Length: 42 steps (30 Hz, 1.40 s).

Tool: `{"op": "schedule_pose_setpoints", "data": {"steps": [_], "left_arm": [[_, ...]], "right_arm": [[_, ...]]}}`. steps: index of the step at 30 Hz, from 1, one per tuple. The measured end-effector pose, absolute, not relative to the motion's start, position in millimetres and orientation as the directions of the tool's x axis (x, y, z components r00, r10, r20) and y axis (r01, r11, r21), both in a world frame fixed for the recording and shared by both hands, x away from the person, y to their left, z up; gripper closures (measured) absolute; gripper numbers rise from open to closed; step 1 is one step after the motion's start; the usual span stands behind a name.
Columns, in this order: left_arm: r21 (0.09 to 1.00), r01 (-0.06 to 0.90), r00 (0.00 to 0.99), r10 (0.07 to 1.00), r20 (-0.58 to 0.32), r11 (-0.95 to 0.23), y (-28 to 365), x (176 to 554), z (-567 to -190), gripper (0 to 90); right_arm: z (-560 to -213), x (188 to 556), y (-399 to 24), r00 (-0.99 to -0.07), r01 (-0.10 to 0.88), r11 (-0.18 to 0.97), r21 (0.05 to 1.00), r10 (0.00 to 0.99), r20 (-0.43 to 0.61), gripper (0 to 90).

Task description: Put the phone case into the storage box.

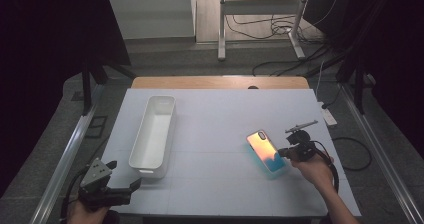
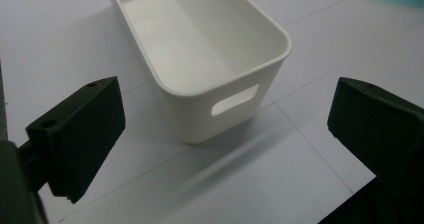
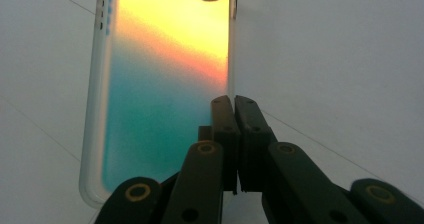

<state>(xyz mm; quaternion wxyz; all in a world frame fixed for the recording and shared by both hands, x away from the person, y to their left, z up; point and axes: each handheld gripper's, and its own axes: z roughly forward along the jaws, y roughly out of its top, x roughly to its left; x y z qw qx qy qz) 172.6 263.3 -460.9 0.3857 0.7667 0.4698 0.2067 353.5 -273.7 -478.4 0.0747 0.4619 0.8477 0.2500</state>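
Note:
A phone case (image 1: 266,150) with an orange-to-teal gradient lies on the white table top (image 1: 215,134) at the right. In the right gripper view the phone case (image 3: 165,84) fills the upper left. My right gripper (image 1: 284,153) (image 3: 233,104) is at the case's right long edge, and its jaws are pressed together with the case's thin rim running in between them. At the near left corner my left gripper (image 1: 124,175) (image 2: 227,134) is open with nothing between its jaws. It points at the near end of a long white bin (image 1: 154,134) (image 2: 200,49), which is empty.
The bin's near end has a handle slot (image 2: 235,100). The table's wooden far edge (image 1: 220,81) shows beyond the white top. Metal rails (image 1: 65,154) run along both sides. A stand (image 1: 260,14) and cables (image 1: 350,154) are on the floor behind and to the right.

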Motion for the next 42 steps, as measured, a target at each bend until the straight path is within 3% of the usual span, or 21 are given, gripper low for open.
{"op": "schedule_pose_setpoints", "data": {"steps": [22,42], "left_arm": [[0.779,0.562,0.478,0.878,-0.032,-0.278,260.5,173.4,-459.7,3.5],[0.804,0.522,0.581,0.809,-0.091,-0.285,243.1,190.3,-450.3,4.2]], "right_arm": [[-459.2,342.8,-271.3,-0.592,0.681,0.436,0.589,0.801,0.092,87.8],[-446.5,338.7,-268.2,-0.609,0.628,0.422,0.653,0.79,0.074,87.8]]}}
